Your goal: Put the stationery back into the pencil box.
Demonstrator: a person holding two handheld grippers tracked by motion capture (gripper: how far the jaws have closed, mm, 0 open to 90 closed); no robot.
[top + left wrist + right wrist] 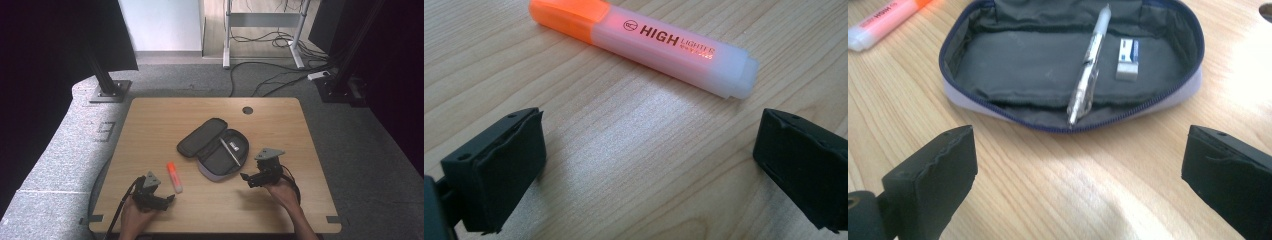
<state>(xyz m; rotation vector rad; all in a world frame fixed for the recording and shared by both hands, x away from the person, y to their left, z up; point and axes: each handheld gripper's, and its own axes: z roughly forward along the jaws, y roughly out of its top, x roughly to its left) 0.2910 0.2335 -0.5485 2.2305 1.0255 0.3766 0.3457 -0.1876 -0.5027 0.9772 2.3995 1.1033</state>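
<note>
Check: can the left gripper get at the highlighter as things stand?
Probably yes. The left gripper is open and faces the highlighter, which lies flat on bare table just ahead of the jaws, with nothing between them. The pencil case sits farther off.

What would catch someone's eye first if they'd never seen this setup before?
Probably the orange-capped highlighter, the one bright thing on the wooden table, lying just ahead of the open left gripper. Next, the dark pencil case unzipped at the table's middle, with a clear pen and a small eraser inside, in front of the open right gripper.
</note>
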